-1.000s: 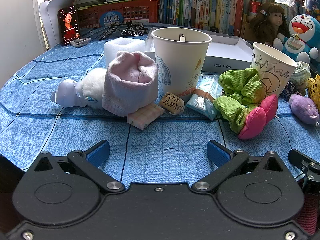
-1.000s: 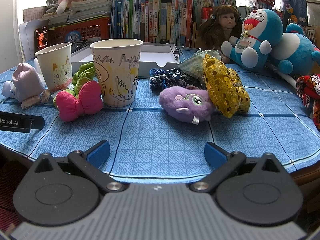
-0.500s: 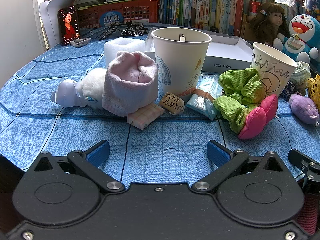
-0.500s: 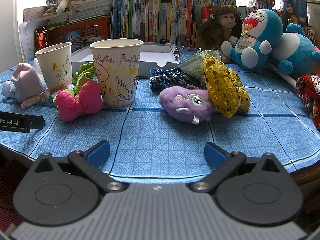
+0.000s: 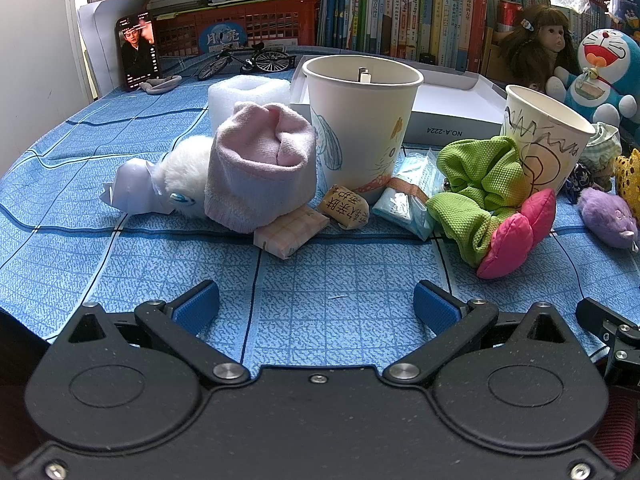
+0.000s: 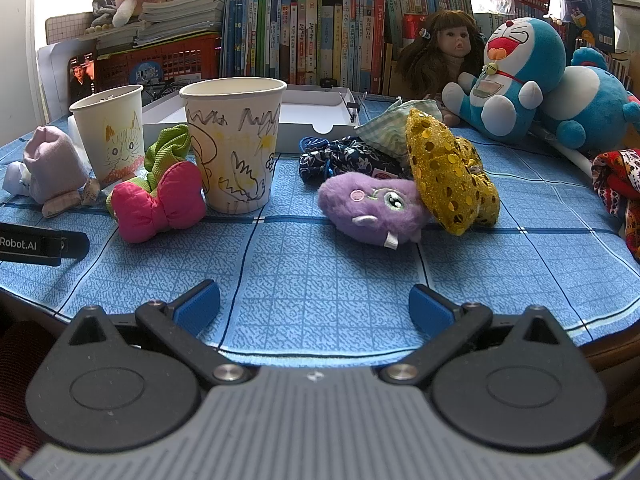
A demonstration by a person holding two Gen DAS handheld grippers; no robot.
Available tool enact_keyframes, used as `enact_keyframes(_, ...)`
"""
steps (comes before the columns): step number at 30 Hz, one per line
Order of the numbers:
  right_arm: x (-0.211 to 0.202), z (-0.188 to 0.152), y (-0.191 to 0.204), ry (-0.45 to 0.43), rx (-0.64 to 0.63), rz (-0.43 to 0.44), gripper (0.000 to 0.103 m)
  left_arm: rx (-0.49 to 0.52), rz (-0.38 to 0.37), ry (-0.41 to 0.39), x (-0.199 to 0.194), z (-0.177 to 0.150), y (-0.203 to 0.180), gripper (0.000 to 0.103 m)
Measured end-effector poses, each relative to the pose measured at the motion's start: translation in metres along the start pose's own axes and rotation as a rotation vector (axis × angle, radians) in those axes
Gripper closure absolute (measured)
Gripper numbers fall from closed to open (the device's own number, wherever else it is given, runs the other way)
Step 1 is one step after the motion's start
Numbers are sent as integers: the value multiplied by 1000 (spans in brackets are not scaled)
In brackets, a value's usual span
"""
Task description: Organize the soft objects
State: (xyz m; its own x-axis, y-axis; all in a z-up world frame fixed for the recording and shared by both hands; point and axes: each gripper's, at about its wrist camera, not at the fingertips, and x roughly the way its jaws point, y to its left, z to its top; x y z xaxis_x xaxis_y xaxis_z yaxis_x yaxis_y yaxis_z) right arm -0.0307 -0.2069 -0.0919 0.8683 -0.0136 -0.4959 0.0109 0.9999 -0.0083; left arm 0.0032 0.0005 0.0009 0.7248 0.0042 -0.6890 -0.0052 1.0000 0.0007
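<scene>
My left gripper [image 5: 316, 312] stands open over the blue cloth, nothing between its fingers. Ahead of it a rolled pink sock [image 5: 260, 168] leans on a white fluffy toy [image 5: 188, 176], beside a cat-drawn paper cup [image 5: 362, 120]. A green scrunchie [image 5: 480, 184] and a pink bow [image 5: 516, 236] lie against a second scribbled cup [image 5: 548, 136]. My right gripper [image 6: 314, 310] is open and empty too. Beyond it lie a purple plush [image 6: 372, 212], a gold sequin piece [image 6: 448, 172], a dark floral scrunchie [image 6: 340, 160] and the scribbled cup [image 6: 236, 144].
Small wrapped packets [image 5: 290, 232] and a tissue pack [image 5: 408, 196] lie by the cat cup. A white tray [image 6: 316, 120], a doll [image 6: 440, 60], blue plush toys [image 6: 516, 72], books and a red crate line the back. A patterned cloth [image 6: 618, 192] lies at the right edge.
</scene>
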Motion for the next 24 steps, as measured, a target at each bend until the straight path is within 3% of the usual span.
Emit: enact_keyframes(24, 0, -1, 0, -2, 5, 0, 0, 1, 0, -1, 0, 0, 0, 0)
